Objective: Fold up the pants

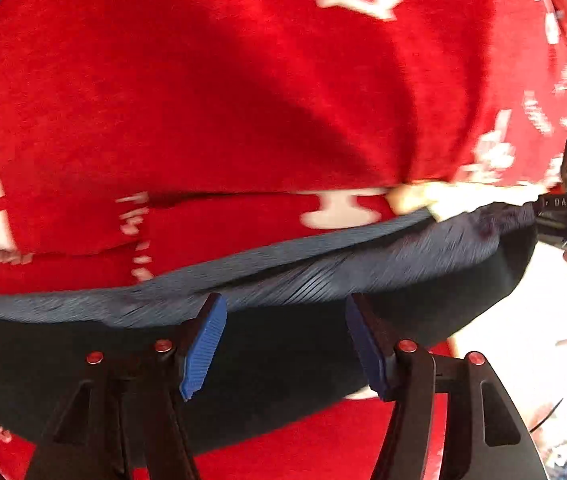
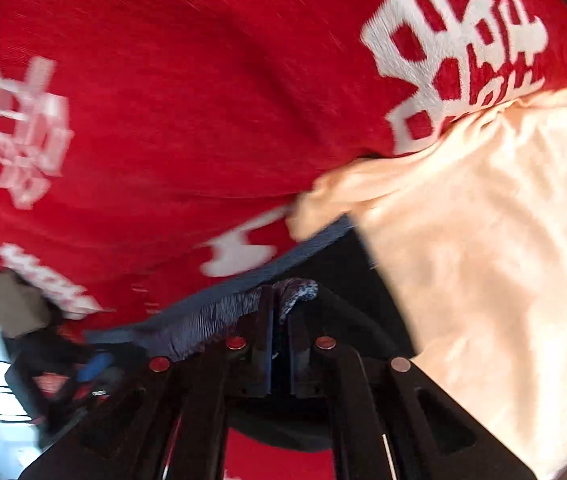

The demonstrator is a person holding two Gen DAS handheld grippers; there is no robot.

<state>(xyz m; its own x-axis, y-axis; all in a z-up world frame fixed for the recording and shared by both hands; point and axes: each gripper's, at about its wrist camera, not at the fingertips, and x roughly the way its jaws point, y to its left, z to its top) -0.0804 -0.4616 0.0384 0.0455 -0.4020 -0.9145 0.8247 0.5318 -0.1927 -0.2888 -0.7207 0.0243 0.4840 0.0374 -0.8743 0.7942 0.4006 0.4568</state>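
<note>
Red cloth (image 1: pixel 223 92) with white printed characters fills most of both wrist views, wrinkled and blurred by motion. A pale peach fabric (image 2: pixel 495 240) covers the right side of the right wrist view, overlapping the red cloth's edge; a sliver of it also shows in the left wrist view near the waistband. The pants (image 1: pixel 267 364) are dark navy with a ribbed blue-grey waistband (image 1: pixel 323 268), stretched as a band across the lower half of the left wrist view, above the red cloth. Right gripper (image 2: pixel 280 312) is closed, fingers pinched together on the bunched waistband end; same gripper shows at the right edge of the left wrist view, at the far end of the waistband. Left gripper (image 1: pixel 285 344) has its jaws apart, blue ribbed pads (image 1: pixel 203 350) on either side of the dark pants fabric, tips at the waistband's lower edge; can't tell if the pads touch the fabric. Bright white background at the view edges, too blown out to read.
</note>
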